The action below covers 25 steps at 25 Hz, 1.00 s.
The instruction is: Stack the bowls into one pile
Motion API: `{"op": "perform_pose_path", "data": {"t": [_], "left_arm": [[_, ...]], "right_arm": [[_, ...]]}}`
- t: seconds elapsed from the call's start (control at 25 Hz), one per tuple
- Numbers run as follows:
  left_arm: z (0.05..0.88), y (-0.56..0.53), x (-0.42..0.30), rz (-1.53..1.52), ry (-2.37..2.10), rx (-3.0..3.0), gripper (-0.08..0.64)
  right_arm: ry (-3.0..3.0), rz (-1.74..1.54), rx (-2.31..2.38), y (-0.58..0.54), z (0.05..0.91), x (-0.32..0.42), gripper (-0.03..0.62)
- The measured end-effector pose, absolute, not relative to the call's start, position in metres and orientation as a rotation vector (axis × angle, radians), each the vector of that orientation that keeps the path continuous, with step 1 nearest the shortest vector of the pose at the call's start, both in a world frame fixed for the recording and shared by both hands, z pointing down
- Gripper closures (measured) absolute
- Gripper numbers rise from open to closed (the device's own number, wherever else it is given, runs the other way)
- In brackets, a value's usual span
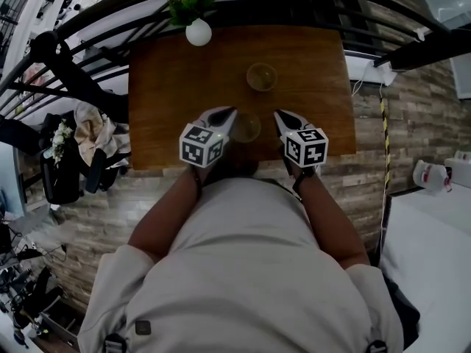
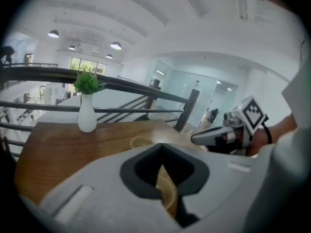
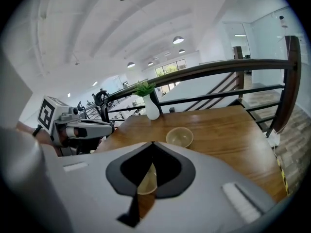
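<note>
Two translucent tan bowls stand apart on the wooden table (image 1: 169,87). The far bowl (image 1: 261,76) sits mid-table; it also shows as the far bowl (image 2: 141,141) and the far bowl (image 3: 179,137). The near bowl (image 1: 246,128) lies between my two grippers by the front edge. My left gripper (image 1: 229,113) is just left of it, jaws shut and empty. My right gripper (image 1: 280,115) is just right of it, also shut and empty. Through each gripper's jaw window part of the near bowl (image 2: 166,189) (image 3: 145,180) shows below the tips.
A white vase (image 1: 198,31) with a green plant stands at the table's far edge, left of centre. A dark metal railing (image 1: 88,20) runs behind the table. The person's torso is close against the table's front edge (image 1: 243,164).
</note>
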State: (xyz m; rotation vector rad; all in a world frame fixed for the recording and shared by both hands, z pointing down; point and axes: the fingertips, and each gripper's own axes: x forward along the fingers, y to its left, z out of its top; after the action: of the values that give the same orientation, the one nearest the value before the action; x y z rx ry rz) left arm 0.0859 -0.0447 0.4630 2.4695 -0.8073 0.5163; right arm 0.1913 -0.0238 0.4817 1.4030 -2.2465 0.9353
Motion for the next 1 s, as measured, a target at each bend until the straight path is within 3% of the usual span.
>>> {"op": "perform_pose_path", "data": {"t": [1.0], "left_arm": [[0.433,-0.042,0.032,0.554,-0.584,2.616,0.555]], "right_arm": [[-2.193,0.935,1.592,-0.022,0.437,0.157,0.584]]}}
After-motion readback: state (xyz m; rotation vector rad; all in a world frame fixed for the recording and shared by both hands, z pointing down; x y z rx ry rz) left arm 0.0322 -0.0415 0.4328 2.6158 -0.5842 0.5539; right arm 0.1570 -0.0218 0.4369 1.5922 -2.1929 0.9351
